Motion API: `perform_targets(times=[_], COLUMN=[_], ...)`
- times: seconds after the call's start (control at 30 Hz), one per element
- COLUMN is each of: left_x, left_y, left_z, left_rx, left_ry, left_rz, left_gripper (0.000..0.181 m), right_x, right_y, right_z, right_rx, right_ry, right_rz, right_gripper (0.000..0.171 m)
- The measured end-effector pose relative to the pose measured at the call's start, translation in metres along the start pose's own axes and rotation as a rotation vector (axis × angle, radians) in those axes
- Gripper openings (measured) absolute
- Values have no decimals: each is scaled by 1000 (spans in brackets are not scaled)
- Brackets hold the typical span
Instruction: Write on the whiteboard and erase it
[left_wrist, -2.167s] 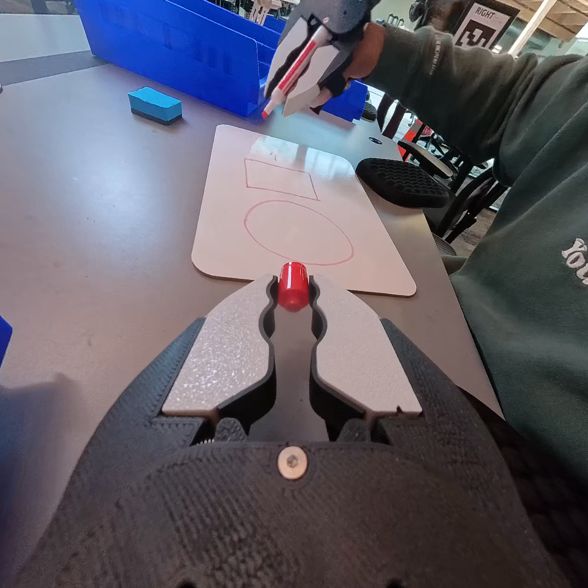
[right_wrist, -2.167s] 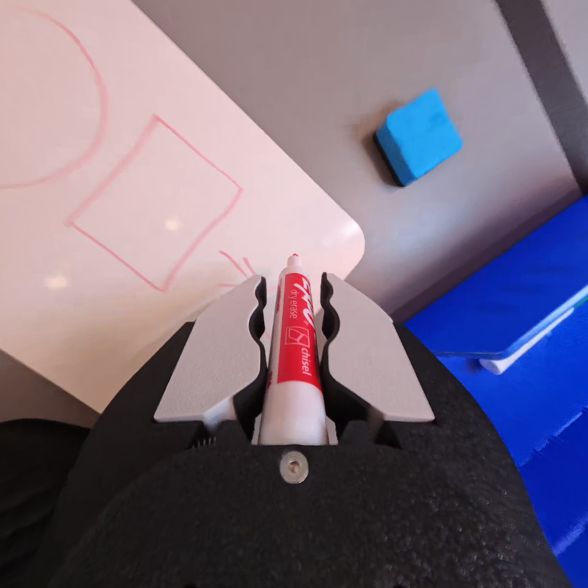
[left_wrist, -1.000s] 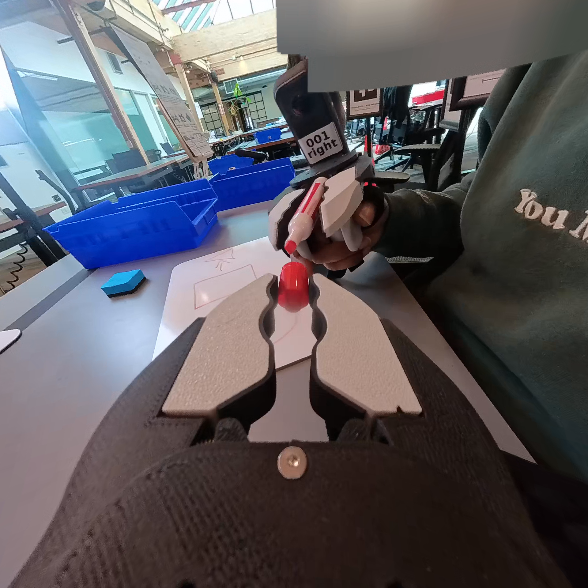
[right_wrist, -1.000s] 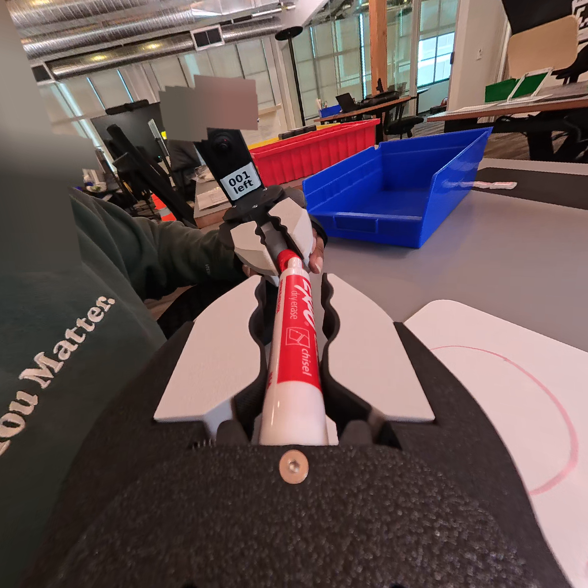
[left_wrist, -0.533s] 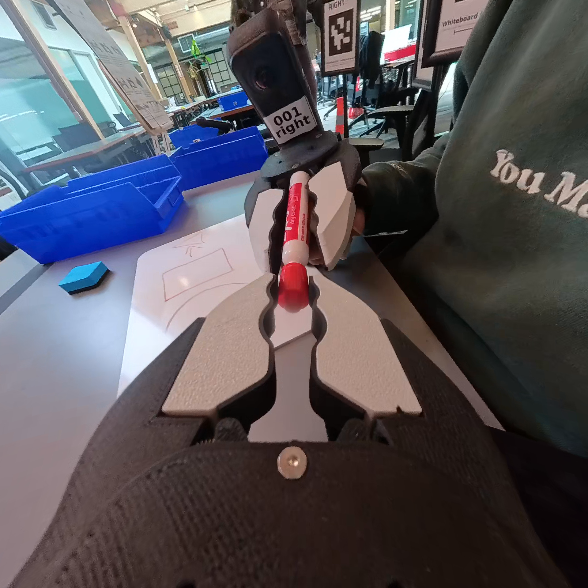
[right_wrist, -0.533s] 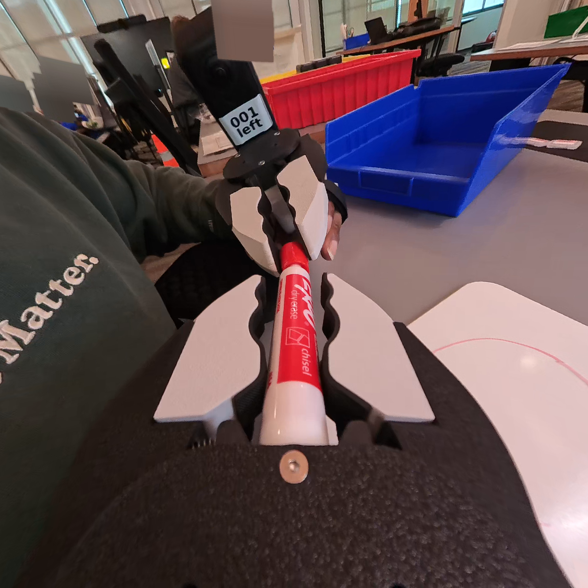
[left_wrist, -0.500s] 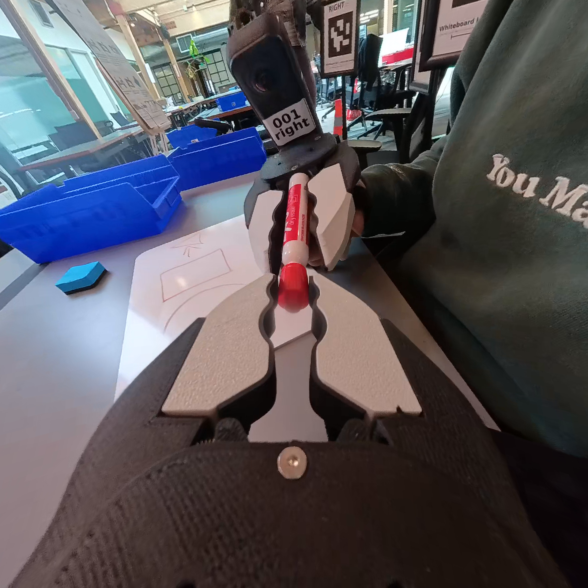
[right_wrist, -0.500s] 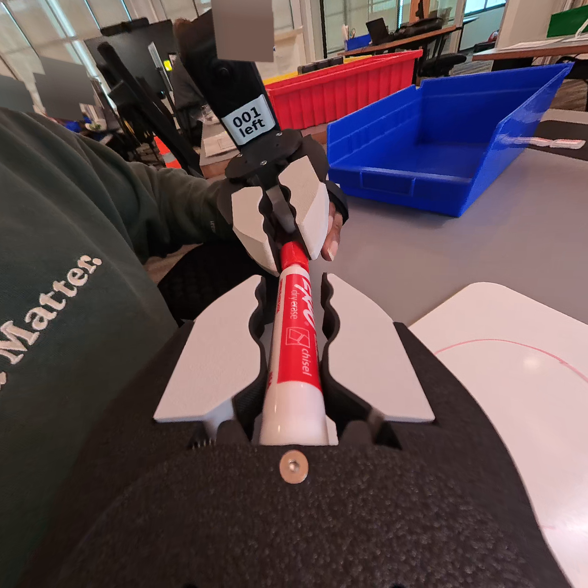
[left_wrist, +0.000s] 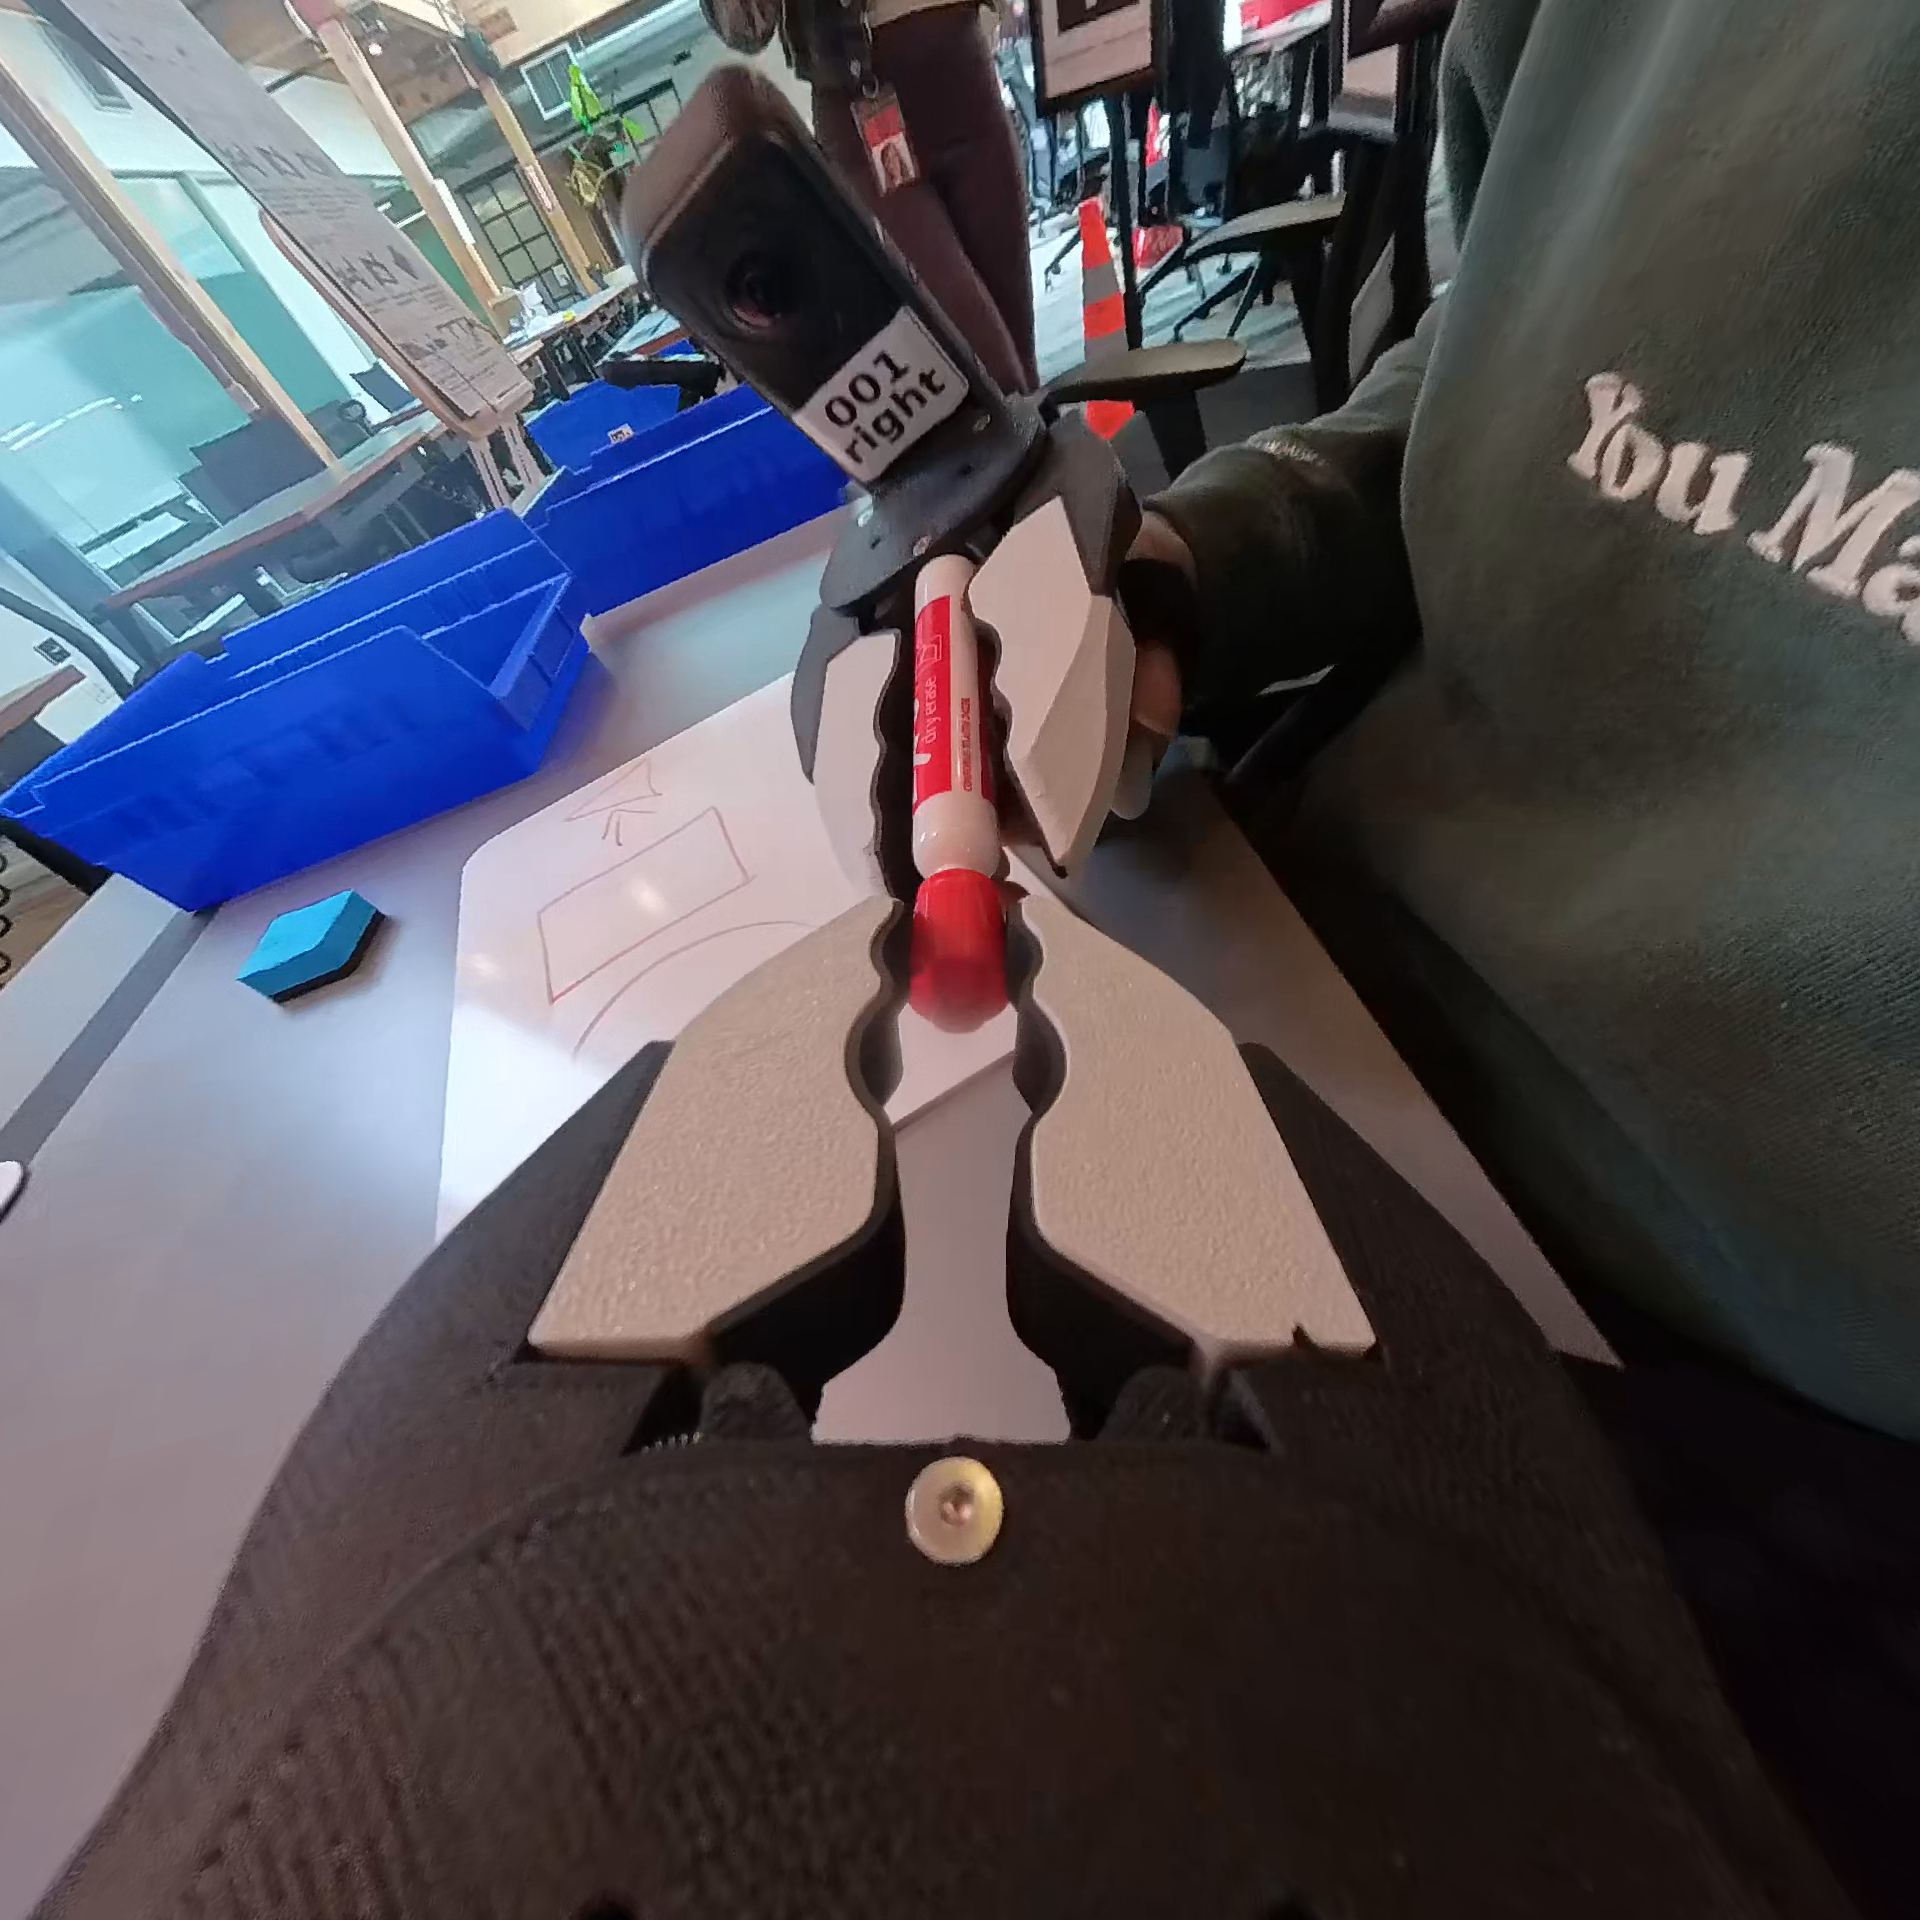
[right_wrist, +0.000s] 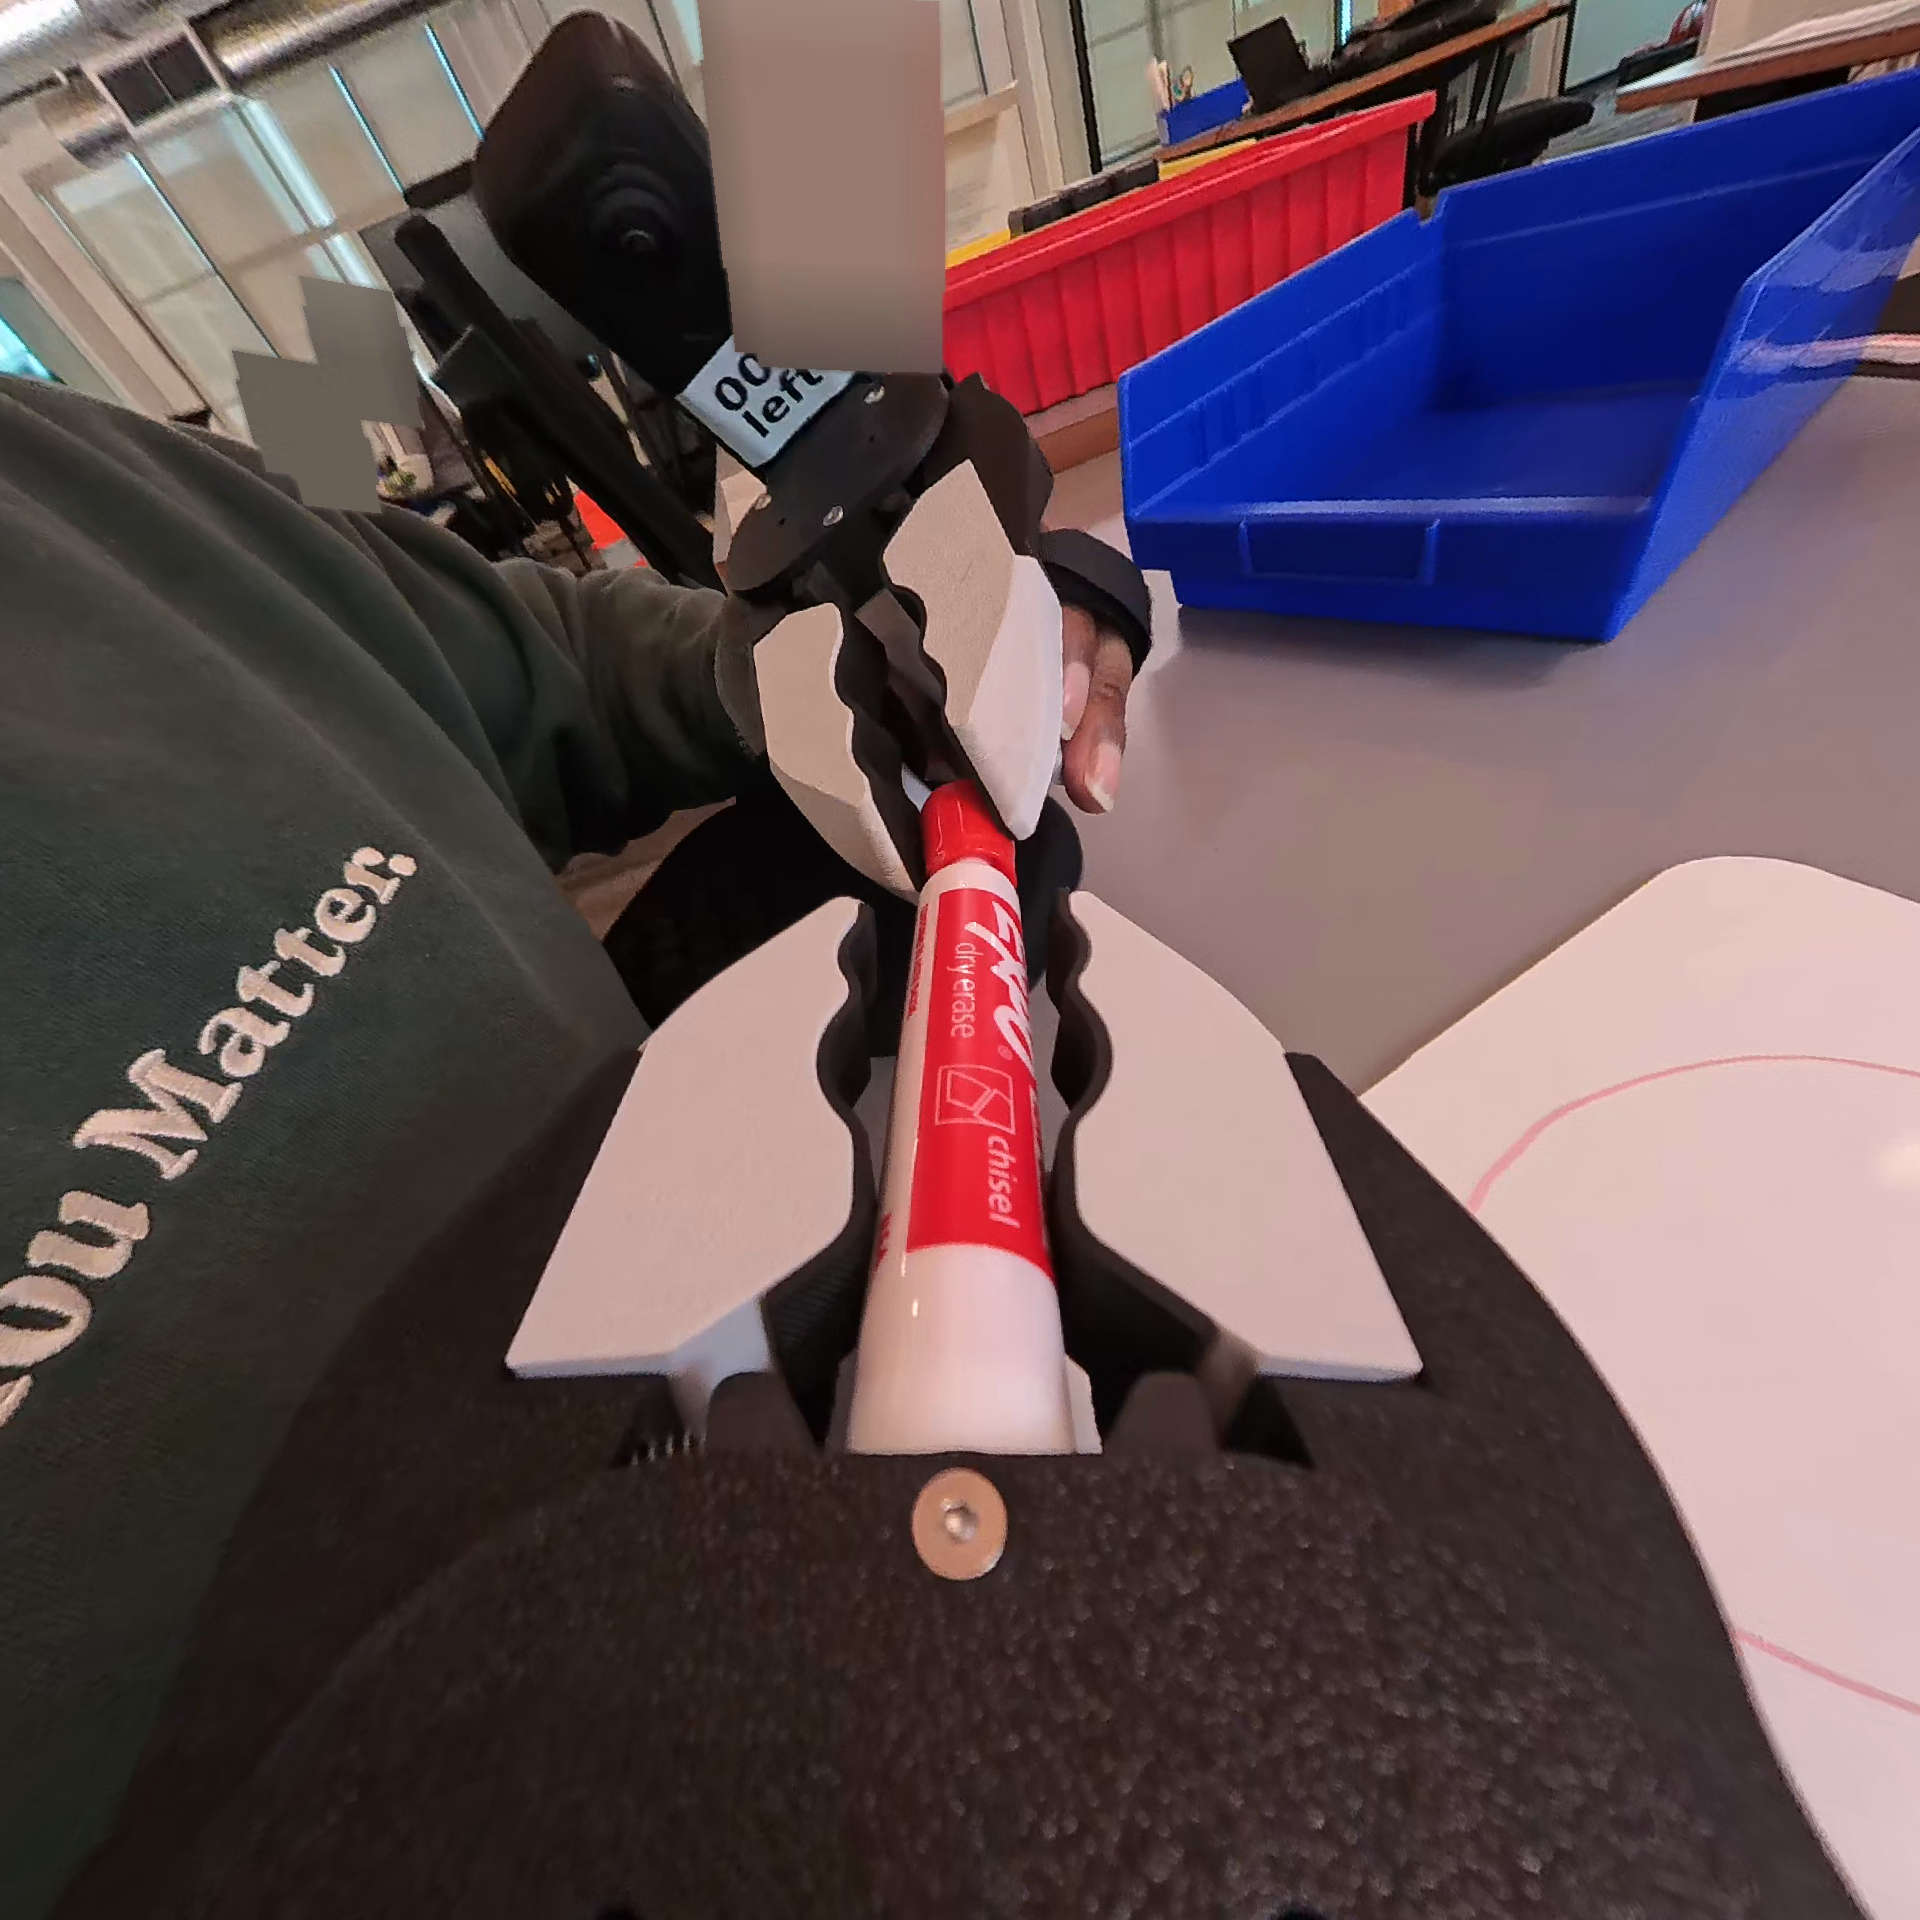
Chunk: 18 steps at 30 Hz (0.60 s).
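Counting it up: two grippers are seen, one marker, one cap, one whiteboard, one eraser. The left gripper (left_wrist: 956, 935) is clamped on the red cap (left_wrist: 954, 961) right at its fingertips, and the right gripper (right_wrist: 961, 935) is closed around the barrel of the marker (right_wrist: 971, 1143), which lies lengthwise between its jaws. Cap and barrel are met nose to nose, so the tip is hidden inside the cap; whether it's pushed fully home can't be told

The whiteboard (left_wrist: 665, 883) is laid flat on the grey table (left_wrist: 260, 1195), out at about 11 o'clock from the left gripper in the left wrist view. Three red drawings can be counted on it: a small arrow-like scribble, a rectangle, and a curved line below that is mostly cut off by the gripper's fingers. In the right wrist view only one corner of the board shows, at 3 o'clock, with part of a red oval

The blue eraser (left_wrist: 310, 951) is sat on the table at 10 o'clock from the left gripper, beside the board but not touching. Two blue bins (left_wrist: 312, 727) are made out behind it in the left view, more blue ones further back are hard to separate. One blue bin (right_wrist: 1507, 468) and one red bin (right_wrist: 1174, 239) are seen in the right view

A green sleeve and sweatshirt (left_wrist: 1662, 727) fill the 3 o'clock side, cropped by the edge
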<state>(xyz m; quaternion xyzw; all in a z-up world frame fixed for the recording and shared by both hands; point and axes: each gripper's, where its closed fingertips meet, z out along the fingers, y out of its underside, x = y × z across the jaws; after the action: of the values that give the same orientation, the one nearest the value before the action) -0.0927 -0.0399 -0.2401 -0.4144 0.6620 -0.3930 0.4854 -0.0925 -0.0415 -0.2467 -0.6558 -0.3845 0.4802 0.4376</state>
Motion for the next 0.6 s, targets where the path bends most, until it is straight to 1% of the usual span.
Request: perform_targets(times=[0.13,0.17,0.2,0.23,0.27,0.3,0.33,0.4,0.5,0.6], left_x=[8,24,39,42,36,23,11,-13,-42,-58], left_y=[0,-10,-16,-27,-39,-45,-50,-58,-56,-43], left_z=[3,10,23,26,23,15,2,-24,-44,-49], left_rx=[-8,45,39,50,78,90,125,206,268,255], left_ry=[34,101,143,129,78,22,-39,-146,-212,-257], left_rz=[-3,4,31,113,159,147,136,84,-33,-94], left_gripper=[15,0,0,0,0,0,0,0,0,0], right_x=[-3,-9,-24,-38,-41,-41,-33,-16,-12,-2], right_y=[2,7,23,39,35,19,10,3,-12,-16], right_z=[1,7,24,45,55,54,48,35,26,21], right_rx=[-7,-35,-130,-205,-178,-96,-72,-103,-101,-90], right_ry=[-6,-37,-102,-112,-77,-96,-99,-19,19,50], right_rz=[0,5,-10,-76,-162,-131,-93,-170,-206,-203], right_gripper=[33,32,33,34,35,35,33,33,33,33])
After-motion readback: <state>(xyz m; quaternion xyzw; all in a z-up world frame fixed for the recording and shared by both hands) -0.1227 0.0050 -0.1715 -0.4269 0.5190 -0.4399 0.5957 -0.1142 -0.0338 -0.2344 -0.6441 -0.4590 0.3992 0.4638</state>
